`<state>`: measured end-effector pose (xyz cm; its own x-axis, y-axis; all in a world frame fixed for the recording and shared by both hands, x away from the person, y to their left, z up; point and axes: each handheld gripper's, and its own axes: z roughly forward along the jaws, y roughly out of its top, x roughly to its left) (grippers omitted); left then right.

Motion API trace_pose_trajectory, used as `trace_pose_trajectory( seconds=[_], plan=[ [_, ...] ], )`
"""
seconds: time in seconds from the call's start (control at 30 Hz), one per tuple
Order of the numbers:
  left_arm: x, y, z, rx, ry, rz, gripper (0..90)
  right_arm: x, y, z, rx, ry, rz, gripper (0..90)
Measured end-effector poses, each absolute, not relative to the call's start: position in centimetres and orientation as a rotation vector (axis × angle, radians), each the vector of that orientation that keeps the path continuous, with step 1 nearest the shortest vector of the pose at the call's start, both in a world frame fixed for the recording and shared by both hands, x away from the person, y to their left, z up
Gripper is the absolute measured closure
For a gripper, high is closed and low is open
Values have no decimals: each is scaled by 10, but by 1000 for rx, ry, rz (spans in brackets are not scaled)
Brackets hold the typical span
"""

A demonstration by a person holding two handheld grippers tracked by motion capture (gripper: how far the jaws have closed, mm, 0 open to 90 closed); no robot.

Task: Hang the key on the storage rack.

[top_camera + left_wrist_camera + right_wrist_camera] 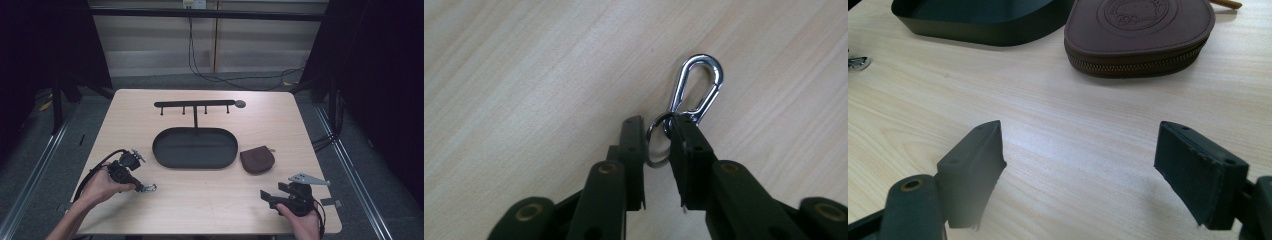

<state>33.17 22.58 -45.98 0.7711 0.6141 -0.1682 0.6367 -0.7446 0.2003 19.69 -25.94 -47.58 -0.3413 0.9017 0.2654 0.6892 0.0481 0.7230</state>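
The worktop (280,125) carries, toward twelve o'clock, a black hook rack (195,104) standing over an oval black tray (195,148), and at about three o'clock from that tray, just beside it without touching, a brown zipped pouch (257,161). The thing in hand is far smaller: a silver snap hook on a split ring, the keyring clip (148,188), lying flat on the wood at roughly seven o'clock from the tray and well apart from it.

The left gripper (138,186) is the nearer one by a long way (the right one sits across the worktop at about five o'clock). In the left gripper view its jaws stand narrowly apart around the split ring (657,145), one pad to each side, the right-hand pad touching or almost touching the wire; whether they pinch it yet I cannot tell. The snap hook (698,86) runs on from the ring toward one o'clock, so the clip's long axis lies nearly in line with the jaws, pointing away from the hand. I judge the next move turns on that: closing on the ring leaves the hook end free and leading.

The right gripper (1098,170) has its jaws spread wide over bare wood, grasping nothing, the pouch lying ahead of it at twelve o'clock
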Motion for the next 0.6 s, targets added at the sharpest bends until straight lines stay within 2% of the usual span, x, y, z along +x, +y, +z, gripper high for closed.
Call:
trace_pose_trajectory(
  seconds=[0.07,0.37,0.6],
  plan=[
    [331,226,-460,2720,971,-134,829,197,-259,-476,1623,2069,1174,192],
    [325,222,-450,2748,920,-169,891,197,-259,-476,1626,2070,1172,186],
    [320,217,-440,2794,887,-143,892,197,-258,-476,1620,2079,1177,179]
  ],
)
